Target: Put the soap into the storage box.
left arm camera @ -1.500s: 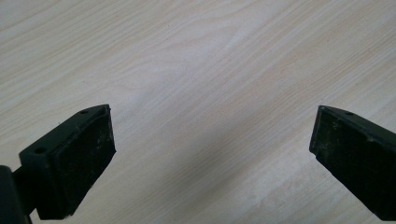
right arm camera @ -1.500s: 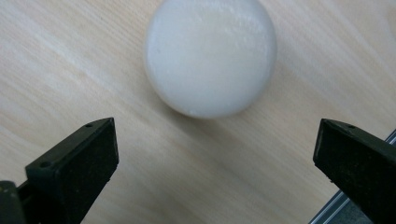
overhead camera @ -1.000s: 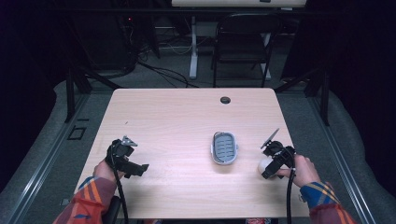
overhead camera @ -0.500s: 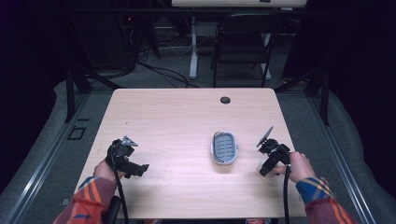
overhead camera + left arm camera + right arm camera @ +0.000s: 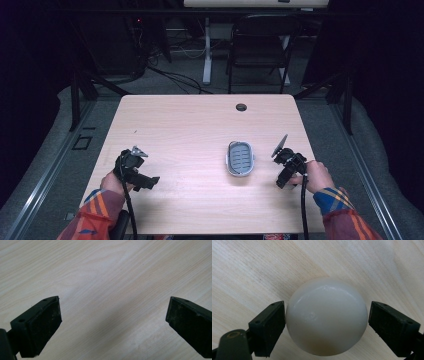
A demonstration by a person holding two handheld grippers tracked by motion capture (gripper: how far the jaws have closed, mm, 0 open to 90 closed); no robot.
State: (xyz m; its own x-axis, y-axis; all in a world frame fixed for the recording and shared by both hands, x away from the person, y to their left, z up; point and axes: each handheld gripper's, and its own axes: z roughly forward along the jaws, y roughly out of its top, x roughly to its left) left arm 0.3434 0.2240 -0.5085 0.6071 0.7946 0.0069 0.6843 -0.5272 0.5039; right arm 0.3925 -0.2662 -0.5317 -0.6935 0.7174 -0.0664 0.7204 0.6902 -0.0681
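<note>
Desk (image 5: 200, 120) of pale wood grain, rectangular, with a small dark round hole (image 5: 241, 107) near its far edge, and a person in sleeves striped orange and blue working 2 hand-held black tongs over it. The right tongs (image 5: 327, 322) have just been closing around a smooth, glossy white egg-shaped ball (image 5: 326, 316) that lies on the wood. In the right gripper view the left pad (image 5: 272, 325) meets the ball's side, while a thin sliver of desk shows between the ball and the right pad (image 5: 392, 327), so the grip looks near but not fully pressed on both sides. From above, the right tongs (image 5: 284, 172) sit near the desk's right edge, pointed down, and they cover the ball there. Just to their left, apart from them, lies a small grey oval plastic tray (image 5: 240, 158) with a ribbed blue inside. The left tongs (image 5: 136, 172) hover near the desk's left front; in the left gripper view the left tongs (image 5: 112, 317) stand wide over bare wood, nothing between the pads
</note>
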